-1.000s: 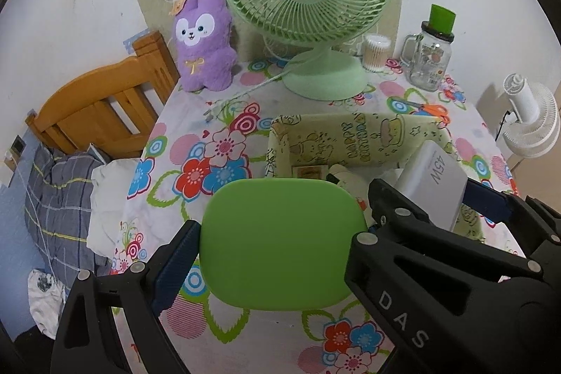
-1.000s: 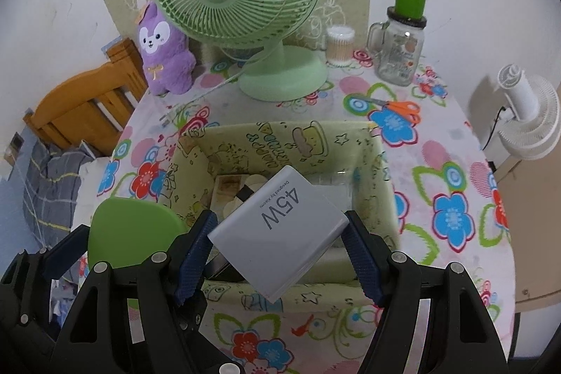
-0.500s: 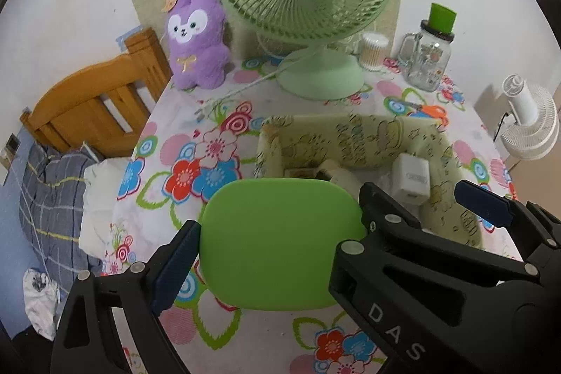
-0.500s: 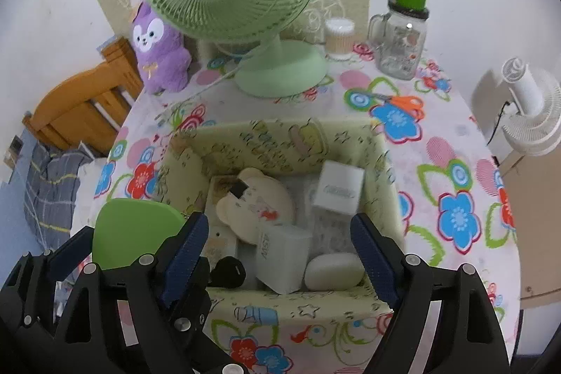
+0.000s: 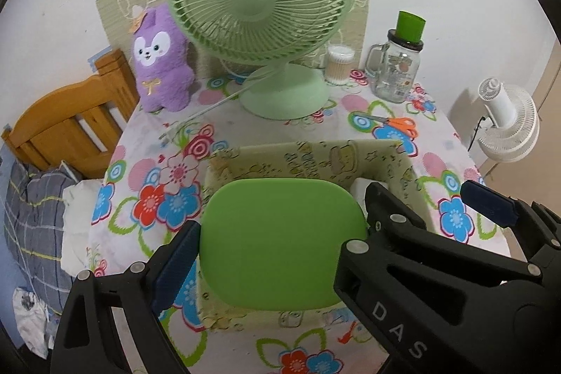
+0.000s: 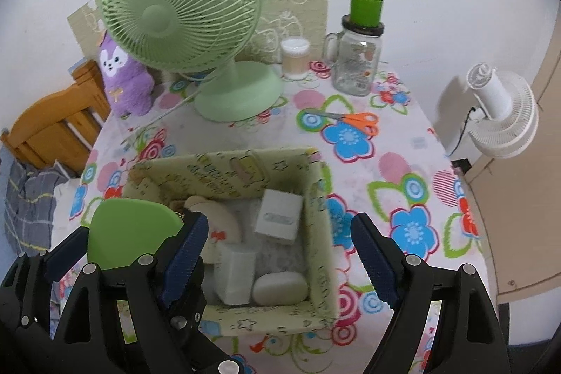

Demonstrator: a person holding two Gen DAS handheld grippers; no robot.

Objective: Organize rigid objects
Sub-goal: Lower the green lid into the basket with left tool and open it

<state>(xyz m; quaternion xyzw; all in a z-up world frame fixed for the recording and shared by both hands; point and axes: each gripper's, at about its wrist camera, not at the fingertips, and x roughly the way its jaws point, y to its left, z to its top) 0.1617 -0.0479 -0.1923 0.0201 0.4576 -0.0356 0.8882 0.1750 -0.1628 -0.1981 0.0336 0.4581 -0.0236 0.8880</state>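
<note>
Left claw (image 5: 280, 240): pinching the green lid (image 5: 284, 242) — over the box (image 6: 320, 198).
Right claw (image 6: 280, 255): spread, empty — charger (image 6: 278, 216) at 12 o'clock.

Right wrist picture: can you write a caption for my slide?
Open right hand-held gripper above the patterned storage box, white charger lying inside, green fan behind.

Left tongs (image 5: 280, 244) clamped wide; right tongs (image 6: 280, 255) agape, empty, angled downward.

White charger (image 6: 278, 216) lies flat inside the patterned box (image 6: 317, 198).
</note>
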